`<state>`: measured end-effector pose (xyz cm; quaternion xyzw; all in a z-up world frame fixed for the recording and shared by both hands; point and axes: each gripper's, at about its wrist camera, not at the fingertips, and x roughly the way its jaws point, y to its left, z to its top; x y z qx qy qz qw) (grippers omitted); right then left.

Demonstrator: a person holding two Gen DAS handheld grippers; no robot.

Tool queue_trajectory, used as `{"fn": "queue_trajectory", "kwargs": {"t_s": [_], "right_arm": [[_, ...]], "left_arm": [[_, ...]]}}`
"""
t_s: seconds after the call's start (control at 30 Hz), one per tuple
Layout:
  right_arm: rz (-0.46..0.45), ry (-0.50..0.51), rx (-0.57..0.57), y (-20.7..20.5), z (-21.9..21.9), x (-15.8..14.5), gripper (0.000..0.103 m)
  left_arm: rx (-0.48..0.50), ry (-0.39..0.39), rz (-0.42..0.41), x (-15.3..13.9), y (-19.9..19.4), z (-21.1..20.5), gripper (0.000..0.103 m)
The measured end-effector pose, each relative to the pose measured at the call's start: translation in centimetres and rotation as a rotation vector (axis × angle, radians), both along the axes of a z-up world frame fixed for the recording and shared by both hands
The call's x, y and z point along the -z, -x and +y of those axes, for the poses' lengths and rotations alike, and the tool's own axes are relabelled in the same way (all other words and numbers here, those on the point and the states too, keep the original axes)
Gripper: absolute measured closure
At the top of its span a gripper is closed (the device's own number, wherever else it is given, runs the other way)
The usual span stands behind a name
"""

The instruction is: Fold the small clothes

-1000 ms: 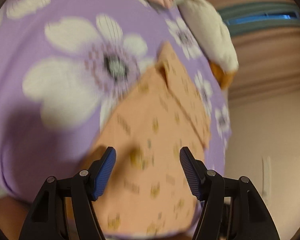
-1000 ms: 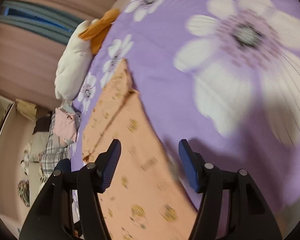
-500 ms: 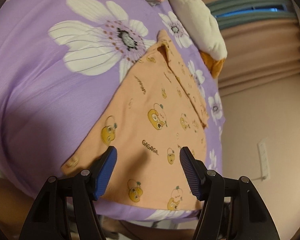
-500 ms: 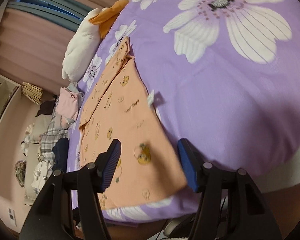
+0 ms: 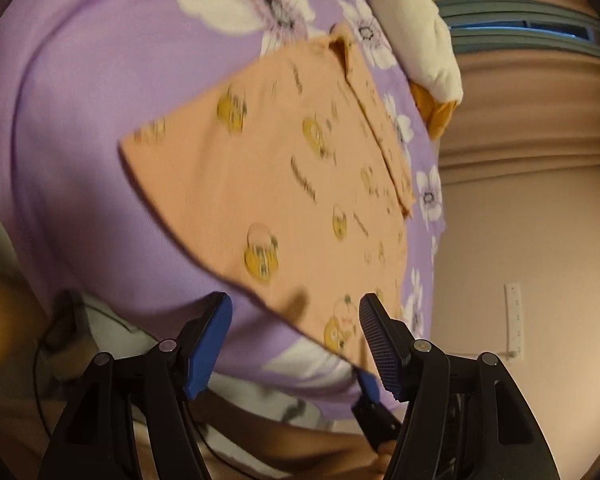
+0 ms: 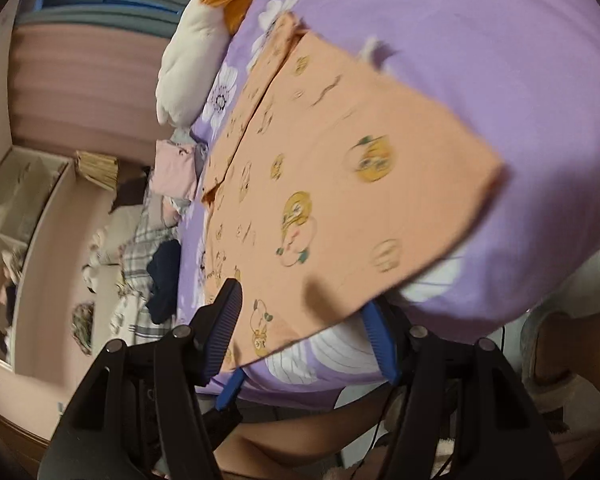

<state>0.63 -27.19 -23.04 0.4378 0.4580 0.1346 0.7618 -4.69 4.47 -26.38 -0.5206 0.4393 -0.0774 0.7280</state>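
An orange small shirt [image 5: 292, 184] printed with yellow cartoon faces lies spread flat on the purple flowered bedsheet [image 5: 80, 128], collar at the far end. My left gripper [image 5: 294, 312] hovers open just off the shirt's near hem, nothing between its blue pads. In the right wrist view the same shirt [image 6: 340, 184] reaches the bed's near edge. My right gripper [image 6: 302, 304] is open there, the hem's corner showing between its fingers with no pad pressing it. Each view catches a blue fingertip of the other gripper below the bed edge.
A white plush pillow [image 6: 188, 60] with an orange part lies beyond the collar. Folded pink cloth [image 6: 176, 168], a plaid piece and a navy garment [image 6: 164, 280] are piled at the bed's left. Shelves [image 6: 16, 208] stand by the wall. A person's legs [image 6: 300, 436] are under the bed edge.
Both grippers have drawn back and down from over the shirt to the bed's near edge. The shirt now lies ahead of them, and each gripper's tip has entered the other's view.
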Motion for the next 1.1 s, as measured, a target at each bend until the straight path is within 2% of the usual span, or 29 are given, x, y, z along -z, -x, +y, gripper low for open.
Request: {"fn": "queue_trajectory", "kwargs": {"t_s": [0.13,0.23,0.43,0.6,0.9,0.97,1.07,1.1], "right_arm": [[0.004,0.012,0.001,-0.7,0.3,0.2,0.042],[0.006,-0.019,0.020,-1.1,0.0,0.3,0.042],[-0.011,-0.016,0.068,-1.0,-1.3,0.3,0.044],[-0.020,-0.030,0.060,-1.4,-1.7,0.8,0.045],[-0.045,-0.036,0.069,-1.9,-2.3,1.2,0.052],[-0.042,-0.034,0.073,-2.5,-2.2,0.9,0.052],[-0.041,-0.035,0.070,-3.5,-2.4,0.5,0.050],[-0.043,-0.036,0.073,-3.8,-2.5,0.3,0.050]], "left_arm": [[0.001,-0.038,-0.031,-0.1,-0.6,-0.3,0.038],[0.001,-0.059,-0.144,-0.7,-0.9,-0.1,0.038],[-0.004,-0.065,-0.160,-0.1,-2.1,0.0,0.039],[-0.006,-0.113,-0.179,-0.4,-2.3,-0.6,0.038],[-0.030,0.039,-0.185,0.4,-3.8,0.7,0.039],[-0.020,0.006,-0.188,-0.3,-4.9,0.5,0.039],[-0.036,-0.139,-0.189,-1.6,-6.1,0.4,0.041],[-0.052,-0.162,-0.191,-1.9,-6.2,0.6,0.041]]}}
